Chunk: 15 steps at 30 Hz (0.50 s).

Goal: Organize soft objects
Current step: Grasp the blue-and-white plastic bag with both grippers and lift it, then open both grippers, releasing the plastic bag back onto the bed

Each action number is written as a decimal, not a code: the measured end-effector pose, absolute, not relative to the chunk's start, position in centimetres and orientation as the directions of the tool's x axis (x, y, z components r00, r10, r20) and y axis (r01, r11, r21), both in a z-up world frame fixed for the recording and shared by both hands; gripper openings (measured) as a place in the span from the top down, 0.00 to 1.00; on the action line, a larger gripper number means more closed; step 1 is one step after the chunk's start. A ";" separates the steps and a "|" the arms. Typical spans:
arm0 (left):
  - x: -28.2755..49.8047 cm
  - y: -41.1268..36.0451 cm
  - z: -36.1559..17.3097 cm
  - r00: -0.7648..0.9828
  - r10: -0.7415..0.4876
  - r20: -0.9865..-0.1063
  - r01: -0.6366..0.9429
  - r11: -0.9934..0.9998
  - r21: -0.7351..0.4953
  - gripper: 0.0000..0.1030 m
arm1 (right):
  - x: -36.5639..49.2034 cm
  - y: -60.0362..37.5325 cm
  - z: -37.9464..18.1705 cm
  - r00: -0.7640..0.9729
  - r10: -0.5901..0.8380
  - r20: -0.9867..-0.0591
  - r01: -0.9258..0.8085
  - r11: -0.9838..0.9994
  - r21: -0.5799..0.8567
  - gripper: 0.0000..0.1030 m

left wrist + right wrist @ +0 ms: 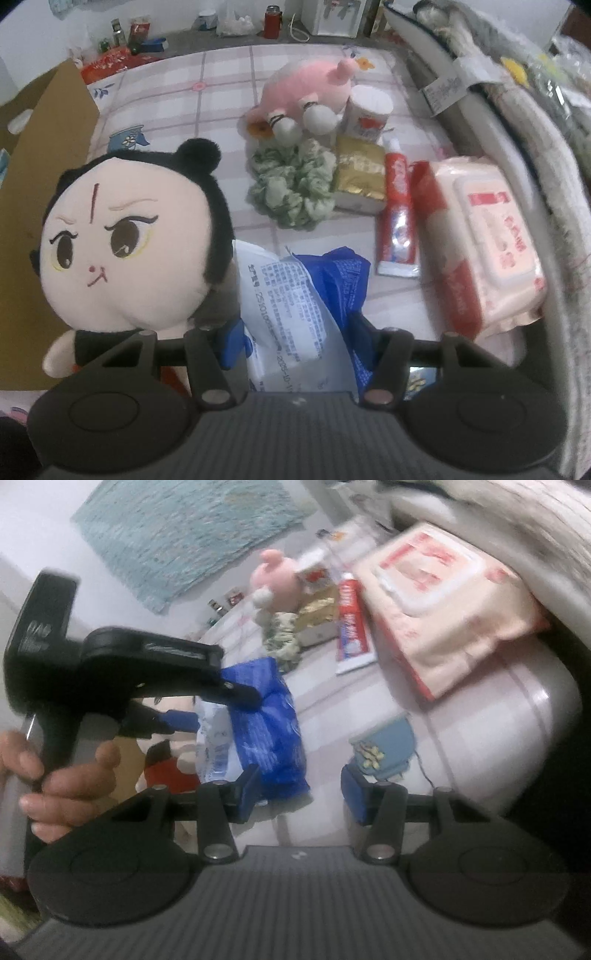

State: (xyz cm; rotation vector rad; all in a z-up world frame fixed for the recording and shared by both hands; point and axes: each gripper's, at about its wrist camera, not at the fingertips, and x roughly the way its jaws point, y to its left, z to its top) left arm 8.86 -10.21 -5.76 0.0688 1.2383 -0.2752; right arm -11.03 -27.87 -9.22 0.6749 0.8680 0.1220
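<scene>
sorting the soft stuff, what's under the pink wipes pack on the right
The wipes pack lies on a red packet, whose long edge shows along the pack's left side. How far the packet reaches under it, and whether anything else is under there, is covered.

I'm over a bed with a pale pink-and-white checked sheet (177,96) printed with small blue flower motifs. Along its far edge runs a grey ledge (221,40) against a plain white wall (44,22); the ledge is cluttered with a red cylindrical flask (272,22), small bottles (116,31) and a white box (336,18). A brown cardboard panel (44,147) stands at the bed's left side. Folded grey and white bedding (517,110) is piled along the right. My right view shows a teal textured cloth (184,531) on the white wall. Light is dim, even, indoor.
</scene>
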 end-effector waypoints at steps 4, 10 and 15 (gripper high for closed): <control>8.9 -10.6 -6.3 0.285 -0.117 -0.952 0.249 0.967 -0.044 0.42 | -8.8 -26.4 -10.2 0.625 0.422 -0.656 0.100 0.791 0.603 0.60; 8.7 -10.8 -5.9 0.291 -0.085 -0.953 0.226 0.974 -0.018 0.43 | -7.6 -26.9 -11.6 0.607 0.508 -0.612 0.107 0.711 0.695 0.64; 8.5 -11.4 -4.8 0.243 -0.173 -0.954 0.235 0.965 -0.115 0.38 | -8.8 -29.3 -11.5 0.627 0.503 -0.595 0.145 0.675 0.724 0.65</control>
